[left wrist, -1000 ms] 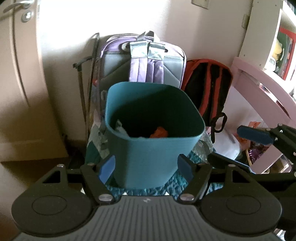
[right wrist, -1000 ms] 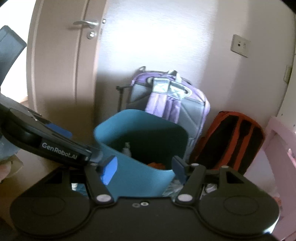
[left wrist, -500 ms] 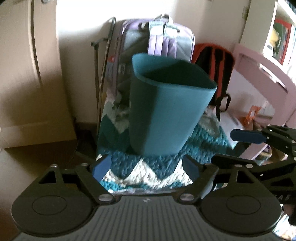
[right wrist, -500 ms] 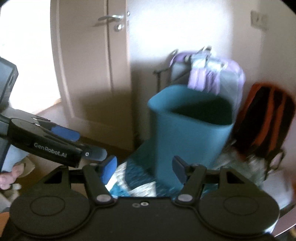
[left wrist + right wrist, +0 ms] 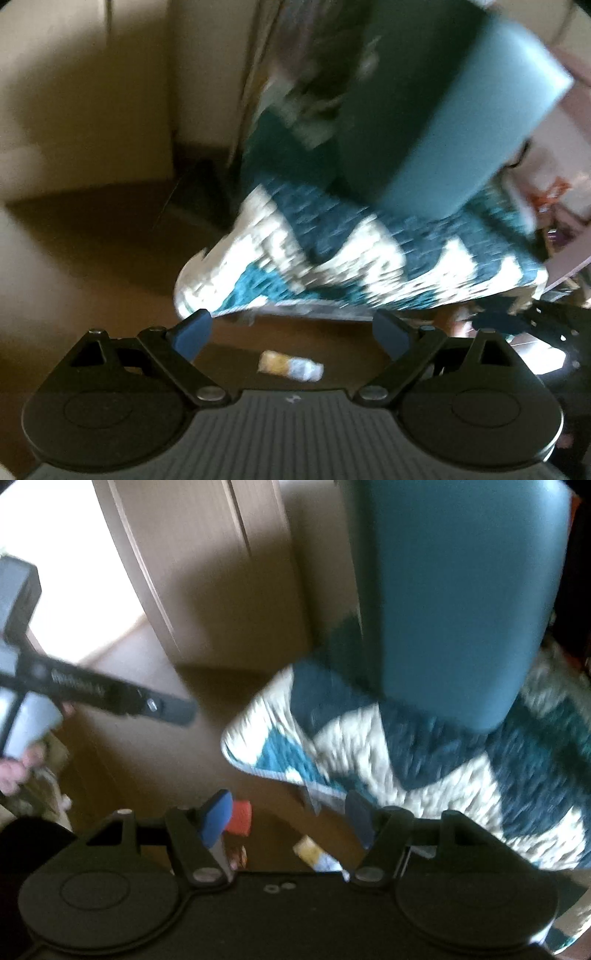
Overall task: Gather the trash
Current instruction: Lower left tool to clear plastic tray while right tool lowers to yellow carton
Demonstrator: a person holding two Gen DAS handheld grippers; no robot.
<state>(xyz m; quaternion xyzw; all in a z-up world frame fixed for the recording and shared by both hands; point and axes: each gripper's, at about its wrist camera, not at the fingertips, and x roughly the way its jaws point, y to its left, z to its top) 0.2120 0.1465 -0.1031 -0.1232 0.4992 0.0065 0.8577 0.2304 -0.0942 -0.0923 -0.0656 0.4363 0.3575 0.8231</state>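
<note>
Home: quilted rug (image 5: 369,236), door (image 5: 192,572) (wood floor).

Both views are smeared by motion. The bin (image 5: 436,122) runs off the top edge, so its rim and contents are out of sight, and the rug (image 5: 369,258) beneath it is blurred. Below the rug, the wrapper (image 5: 317,853) is partly hidden behind the right gripper (image 5: 290,821); its print is unreadable. A red scrap (image 5: 240,816) sits half behind a finger.

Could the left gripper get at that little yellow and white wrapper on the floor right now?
Probably yes. The wrapper lies on bare floor between the open fingers of the left gripper, and nothing covers it; the rug edge sits just beyond it.
</note>
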